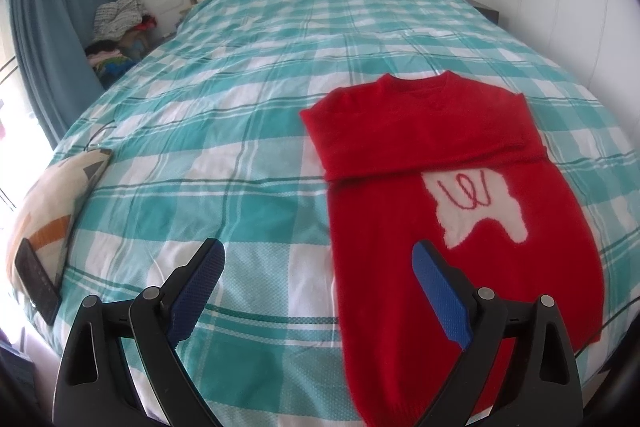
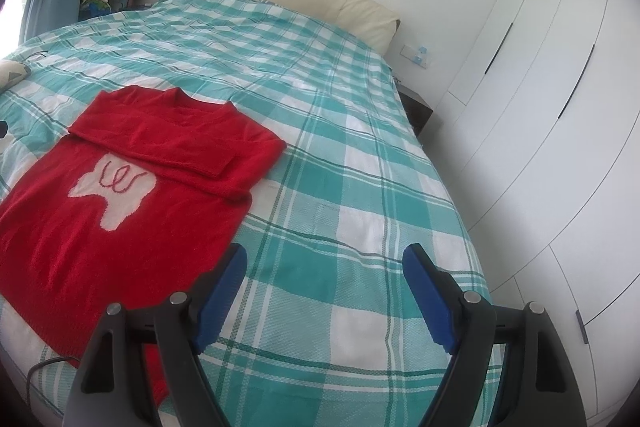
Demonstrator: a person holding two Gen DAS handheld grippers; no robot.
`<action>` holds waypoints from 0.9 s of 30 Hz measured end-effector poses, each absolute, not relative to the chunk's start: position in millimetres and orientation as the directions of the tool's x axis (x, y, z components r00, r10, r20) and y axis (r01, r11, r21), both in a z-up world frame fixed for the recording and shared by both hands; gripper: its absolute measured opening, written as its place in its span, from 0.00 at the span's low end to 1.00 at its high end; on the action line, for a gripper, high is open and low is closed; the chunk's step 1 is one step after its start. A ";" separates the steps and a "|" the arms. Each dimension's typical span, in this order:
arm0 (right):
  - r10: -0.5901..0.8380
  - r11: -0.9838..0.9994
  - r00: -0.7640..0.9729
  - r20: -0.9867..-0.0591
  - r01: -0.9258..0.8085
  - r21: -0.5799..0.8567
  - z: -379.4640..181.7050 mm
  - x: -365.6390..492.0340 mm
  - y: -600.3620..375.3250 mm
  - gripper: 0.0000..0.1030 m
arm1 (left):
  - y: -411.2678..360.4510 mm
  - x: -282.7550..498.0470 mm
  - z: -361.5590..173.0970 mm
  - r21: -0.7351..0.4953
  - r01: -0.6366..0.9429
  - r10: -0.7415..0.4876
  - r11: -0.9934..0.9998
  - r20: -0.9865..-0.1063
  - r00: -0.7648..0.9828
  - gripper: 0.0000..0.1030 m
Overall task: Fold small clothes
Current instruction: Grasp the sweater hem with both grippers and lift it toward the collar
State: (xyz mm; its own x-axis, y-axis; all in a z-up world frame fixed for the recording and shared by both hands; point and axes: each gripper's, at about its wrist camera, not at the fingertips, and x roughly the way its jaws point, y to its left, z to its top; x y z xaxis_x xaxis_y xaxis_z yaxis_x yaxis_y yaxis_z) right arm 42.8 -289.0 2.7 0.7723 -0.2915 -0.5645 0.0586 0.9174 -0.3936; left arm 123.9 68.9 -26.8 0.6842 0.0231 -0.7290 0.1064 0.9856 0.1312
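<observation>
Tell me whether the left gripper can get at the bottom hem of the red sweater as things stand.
Probably yes. The left gripper is open and empty, and the red sweater lies flat on the checked bedspread, its lower part right under the gripper's right finger. Nothing covers the hem.

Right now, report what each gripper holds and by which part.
Nothing is held. The left gripper and right gripper are both open above the bed, clear of the red sweater.

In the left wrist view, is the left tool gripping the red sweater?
No. The left tool is open and empty above the bed, with the red sweater lying flat, sleeves folded across its chest.
</observation>
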 end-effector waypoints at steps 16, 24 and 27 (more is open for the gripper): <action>-0.316 0.813 0.806 -0.500 -0.042 -0.581 67.2 -2.5 -337.3 0.77 | 92.8 81.8 -24.6 0.219 0.187 0.046 0.958 -0.757 0.652 0.94; 0.111 0.937 0.642 -0.758 -0.321 -0.135 36.5 -12.8 -342.1 0.85 | 66.7 67.1 -88.7 0.030 0.270 -0.106 0.962 -0.874 0.475 0.83; 0.327 0.929 0.508 -0.797 -0.327 0.173 -34.4 1.5 -320.4 0.83 | 60.1 62.1 -108.2 -0.042 0.276 -0.156 0.960 -0.902 0.402 0.79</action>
